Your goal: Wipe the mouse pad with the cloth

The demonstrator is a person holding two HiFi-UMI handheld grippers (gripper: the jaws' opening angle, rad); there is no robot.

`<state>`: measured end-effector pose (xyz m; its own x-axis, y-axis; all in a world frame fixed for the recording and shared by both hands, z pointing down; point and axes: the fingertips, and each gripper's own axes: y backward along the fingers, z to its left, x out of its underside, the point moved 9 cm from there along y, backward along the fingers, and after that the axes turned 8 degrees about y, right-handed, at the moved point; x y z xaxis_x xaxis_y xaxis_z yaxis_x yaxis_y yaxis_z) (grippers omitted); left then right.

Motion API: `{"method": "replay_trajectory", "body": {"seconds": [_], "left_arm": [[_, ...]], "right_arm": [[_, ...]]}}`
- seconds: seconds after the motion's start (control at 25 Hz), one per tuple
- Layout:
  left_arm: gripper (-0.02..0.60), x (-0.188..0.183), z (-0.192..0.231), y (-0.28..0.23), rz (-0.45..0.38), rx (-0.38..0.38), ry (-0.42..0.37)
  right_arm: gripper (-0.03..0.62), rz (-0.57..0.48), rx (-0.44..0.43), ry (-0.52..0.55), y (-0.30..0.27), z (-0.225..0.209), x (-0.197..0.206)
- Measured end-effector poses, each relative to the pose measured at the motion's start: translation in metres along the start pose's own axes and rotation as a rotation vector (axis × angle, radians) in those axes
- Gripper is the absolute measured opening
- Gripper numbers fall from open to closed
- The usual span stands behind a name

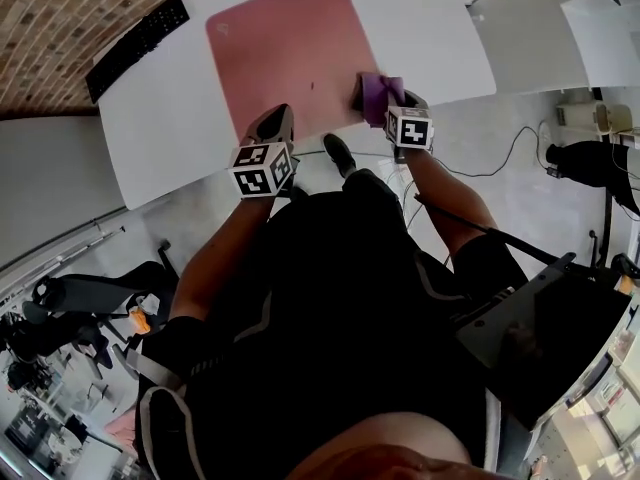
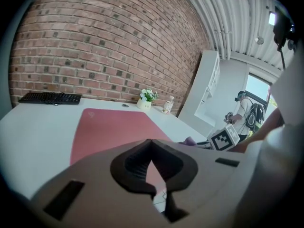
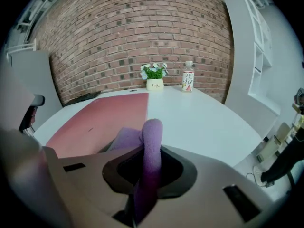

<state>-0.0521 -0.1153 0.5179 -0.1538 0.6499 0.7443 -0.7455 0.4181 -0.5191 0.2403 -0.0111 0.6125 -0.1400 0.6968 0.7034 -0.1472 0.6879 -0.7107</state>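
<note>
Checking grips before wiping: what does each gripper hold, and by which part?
Right gripper is shut on the cloth, pinching a bunched fold. Left gripper holds nothing, jaws together.

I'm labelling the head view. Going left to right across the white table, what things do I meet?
Black keyboard → pink mouse pad → purple cloth.
</note>
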Motion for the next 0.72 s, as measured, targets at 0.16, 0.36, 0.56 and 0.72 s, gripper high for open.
{"method": "replay_trajectory", "body": {"seconds": [0.16,0.36,0.56,0.72], "left_arm": [[0.0,-0.001,0.008,0.015,-0.022,-0.017,-0.001],[0.001,0.0,0.028,0.052,-0.094,-0.054,0.006],[0.0,-0.002,0.066,0.089,-0.161,-0.13,0.07],[0.0,0.001,0.085,0.11,-0.185,-0.184,0.104]], "right_arm": [[0.06,0.025,0.033,0.096,0.007,-0.008,-0.003],[0.06,-0.141,-0.013,0.189,0.043,0.02,-0.047],[0.06,-0.232,-0.16,0.22,0.057,0.095,-0.091],[0.06,-0.234,-0.313,0.198,0.05,0.161,-0.107]]}}
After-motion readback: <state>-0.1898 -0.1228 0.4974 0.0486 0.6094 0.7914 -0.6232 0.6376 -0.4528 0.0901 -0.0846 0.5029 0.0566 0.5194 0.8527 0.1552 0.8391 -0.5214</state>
